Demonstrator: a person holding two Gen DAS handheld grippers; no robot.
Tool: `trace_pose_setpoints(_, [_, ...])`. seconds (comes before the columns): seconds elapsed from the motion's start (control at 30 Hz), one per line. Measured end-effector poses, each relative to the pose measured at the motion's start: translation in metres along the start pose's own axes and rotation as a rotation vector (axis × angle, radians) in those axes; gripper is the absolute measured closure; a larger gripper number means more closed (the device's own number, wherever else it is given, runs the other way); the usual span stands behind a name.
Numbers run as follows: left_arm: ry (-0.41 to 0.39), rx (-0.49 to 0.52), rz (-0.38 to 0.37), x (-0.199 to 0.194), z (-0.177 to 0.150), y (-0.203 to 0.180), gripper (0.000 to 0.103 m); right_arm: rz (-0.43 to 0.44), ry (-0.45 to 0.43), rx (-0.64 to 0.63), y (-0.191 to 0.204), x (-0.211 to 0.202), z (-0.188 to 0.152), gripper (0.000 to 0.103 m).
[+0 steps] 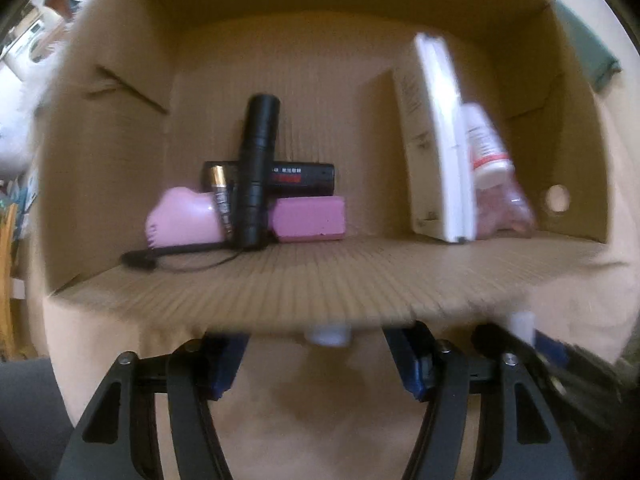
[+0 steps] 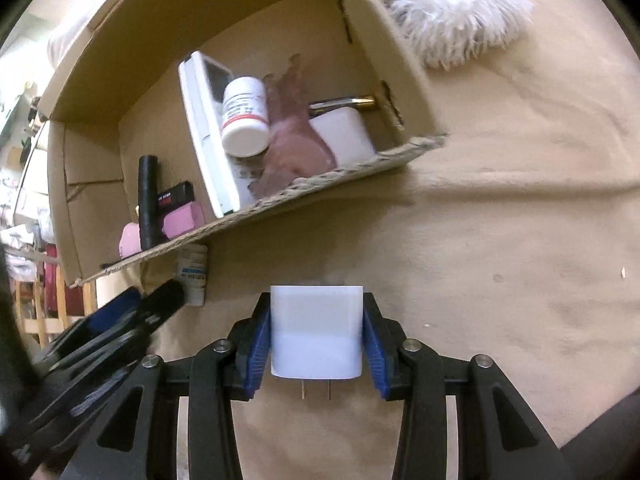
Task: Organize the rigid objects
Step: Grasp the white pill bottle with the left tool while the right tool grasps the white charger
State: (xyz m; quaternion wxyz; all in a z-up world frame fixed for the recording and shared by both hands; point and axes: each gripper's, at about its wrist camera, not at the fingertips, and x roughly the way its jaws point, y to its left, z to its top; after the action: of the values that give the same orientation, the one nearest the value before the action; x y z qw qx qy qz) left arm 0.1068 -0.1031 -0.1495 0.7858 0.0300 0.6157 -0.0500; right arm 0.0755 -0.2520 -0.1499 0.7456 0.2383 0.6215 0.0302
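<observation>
An open cardboard box [image 1: 320, 276] [image 2: 332, 180] sits on a beige cloth surface [image 2: 500, 240]. It holds a black flashlight [image 1: 258, 168], a battery [image 1: 222, 200], pink blocks [image 1: 310, 218], a white flat case [image 1: 440, 140] and a white pill bottle [image 1: 484, 148] [image 2: 244, 120]. My right gripper [image 2: 316, 320] is shut on a white plug charger [image 2: 316, 344], prongs toward the camera, just outside the box's near wall. My left gripper [image 1: 320, 360] [image 2: 152, 304] stands open beside that wall. A small white bottle [image 1: 328, 334] [image 2: 194, 276] lies ahead of its tips, untouched.
A white fluffy rug [image 2: 460, 12] lies beyond the box's far right corner. Inside the box there are also a pen [image 2: 344, 102], a white block [image 2: 344, 136] and a pink translucent piece [image 2: 296, 148]. Wooden furniture [image 2: 32, 312] stands at the left.
</observation>
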Motion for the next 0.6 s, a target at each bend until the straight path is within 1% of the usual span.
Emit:
trace_pose_setpoints(0.1, [0.009,-0.036,0.018,0.012,0.007,0.005,0.047,0.013,0.015,0.023,-0.001,0.008,-0.001,0.059])
trace_pose_setpoints(0.17, [0.004,-0.060,0.011,0.014,0.010,0.010,0.051,0.018,0.019,0.030,0.000,0.007,-0.002,0.059])
trace_pose_setpoints(0.2, [0.001,-0.061,0.011,0.014,0.010,0.011,0.056,0.022,0.019,0.033,-0.010,0.006,-0.001,0.059])
trace_pose_setpoints(0.23, [-0.001,-0.057,0.012,0.014,0.011,0.012,0.066,0.022,0.019,0.033,-0.008,0.007,-0.001,0.059])
trace_pose_setpoints(0.27, [0.003,-0.049,0.014,0.014,0.010,0.012,0.072,0.022,0.018,0.032,-0.007,0.007,-0.001,0.059])
trace_pose_setpoints(0.3, [0.010,-0.044,0.020,0.014,0.010,0.013,0.079,0.022,0.018,0.030,-0.019,-0.001,0.003,0.059])
trace_pose_setpoints(0.4, [0.022,-0.041,0.012,0.011,0.004,0.019,0.079,0.015,0.017,0.021,-0.018,0.000,0.004,0.059])
trace_pose_setpoints(0.43, [0.034,-0.043,0.020,0.010,0.000,0.022,0.079,0.014,0.017,0.019,-0.017,-0.001,0.005,0.059])
trace_pose_setpoints(0.53, [0.067,-0.080,0.033,0.004,-0.007,0.036,0.079,0.008,0.020,0.020,-0.015,0.002,0.005,0.059])
trace_pose_setpoints(0.6, [0.074,-0.100,0.045,-0.004,-0.013,0.046,0.079,0.008,0.017,0.025,-0.015,0.000,0.005,0.059])
